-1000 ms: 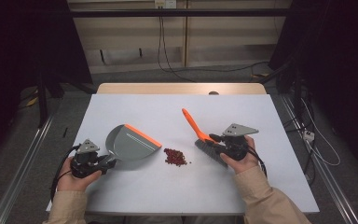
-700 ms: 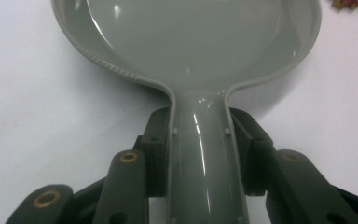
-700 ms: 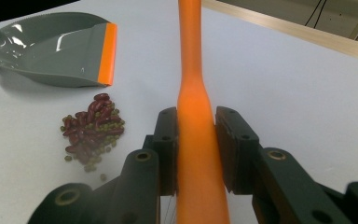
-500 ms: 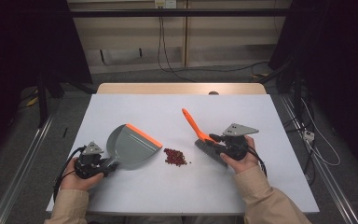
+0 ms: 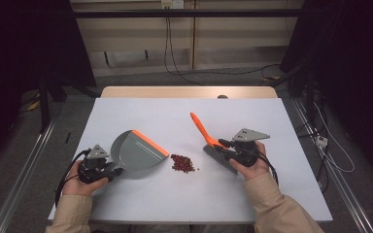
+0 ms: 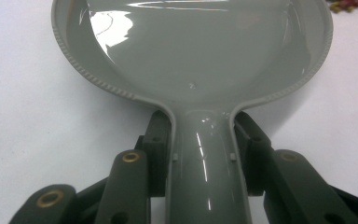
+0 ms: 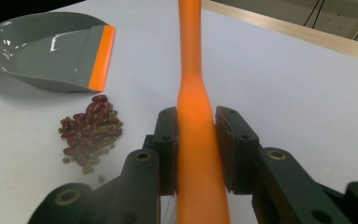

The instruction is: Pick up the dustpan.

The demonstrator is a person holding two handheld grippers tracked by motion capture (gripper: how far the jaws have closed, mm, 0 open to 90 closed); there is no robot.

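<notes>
Left hand-held gripper (image 6: 200,140) has just been closing on the neck of the grey plastic dustpan with orange lip (image 5: 135,154); right hand-held gripper (image 7: 196,140) clamps the orange-handled brush (image 7: 192,93). Both light, stiff, glossy, likely slippery: grip narrow handles. Pile of red and green beans (image 5: 183,163) lies between them on the white surface (image 5: 175,199).

From my left claw's camera, the dustpan (image 6: 191,56) runs off the top edge, so I can't see its far lip. The brush (image 7: 193,93) handle leaves the right claw's picture top and bottom, bristles hidden. From above, the beans (image 5: 182,163) are too small to sort.
</notes>
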